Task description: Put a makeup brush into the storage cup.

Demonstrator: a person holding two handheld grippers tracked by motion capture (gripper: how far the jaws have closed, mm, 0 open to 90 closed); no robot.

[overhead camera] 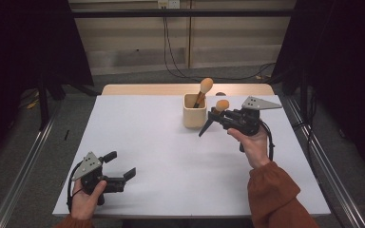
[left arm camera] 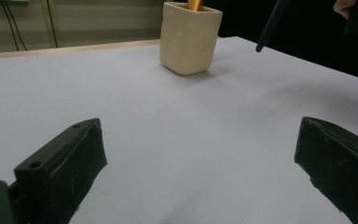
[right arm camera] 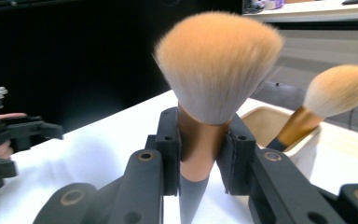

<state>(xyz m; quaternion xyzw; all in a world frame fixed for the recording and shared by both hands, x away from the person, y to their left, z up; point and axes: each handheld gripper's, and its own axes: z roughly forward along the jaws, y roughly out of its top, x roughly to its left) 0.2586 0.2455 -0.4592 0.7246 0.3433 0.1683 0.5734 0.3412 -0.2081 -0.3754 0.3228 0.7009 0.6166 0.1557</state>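
A cup [overhead camera: 194, 112] stands far back on the worktop [overhead camera: 171, 156] — one brush [overhead camera: 202, 90] in it. Just right of it, a second brush [overhead camera: 215, 114] sits in the right hand-held gripper [overhead camera: 217, 113] — the left hand-held gripper [overhead camera: 121, 167] is near the front left.

In the left gripper view the cup [left arm camera: 189, 38] is cut off at twelve o'clock, hiding all but a gold stub of the second brush [left arm camera: 195, 4]. In the right gripper view the held brush [right arm camera: 205, 93] has its dark handle tip cropped at six o'clock; the left tool [right arm camera: 37, 128] blurs at nine o'clock.
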